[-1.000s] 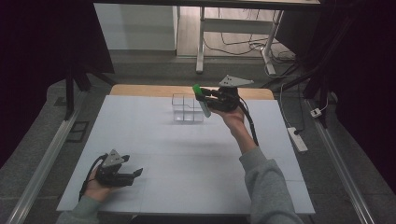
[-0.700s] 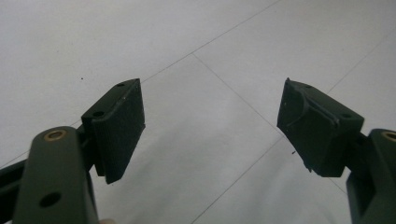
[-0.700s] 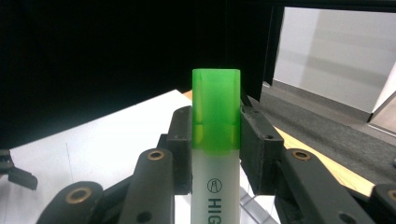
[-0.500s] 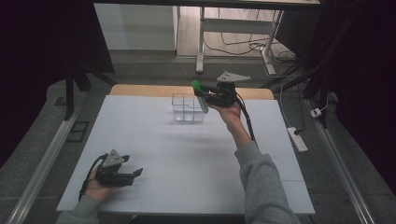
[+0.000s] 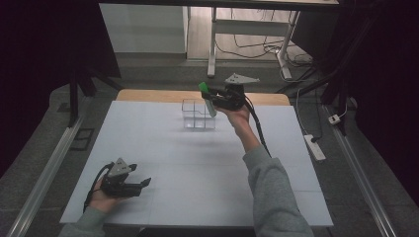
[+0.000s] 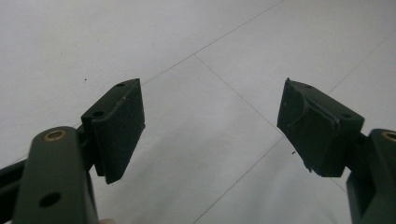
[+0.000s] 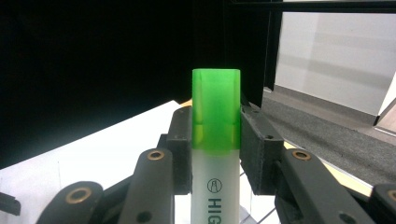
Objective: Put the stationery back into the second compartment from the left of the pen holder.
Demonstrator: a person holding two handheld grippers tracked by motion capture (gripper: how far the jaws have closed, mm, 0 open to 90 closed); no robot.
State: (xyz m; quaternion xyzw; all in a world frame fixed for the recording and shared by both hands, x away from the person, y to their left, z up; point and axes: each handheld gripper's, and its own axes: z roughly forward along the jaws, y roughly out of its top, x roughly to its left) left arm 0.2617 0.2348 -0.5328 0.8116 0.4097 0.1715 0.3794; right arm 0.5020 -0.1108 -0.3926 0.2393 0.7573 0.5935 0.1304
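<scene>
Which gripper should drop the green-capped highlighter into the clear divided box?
Right. The right gripper already clamps the highlighter and hovers right beside the clear box. The left gripper sits open and empty at the near table edge.

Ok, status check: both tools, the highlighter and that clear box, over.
Right tool shut on the highlighter, green cap up, just above the clear box. Left tool open, empty, low over the white table. Nothing blocking the box.

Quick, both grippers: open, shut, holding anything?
Left gripper: open, nothing between the jaws, low over the table.
Right gripper: shut on the green-capped highlighter.
</scene>
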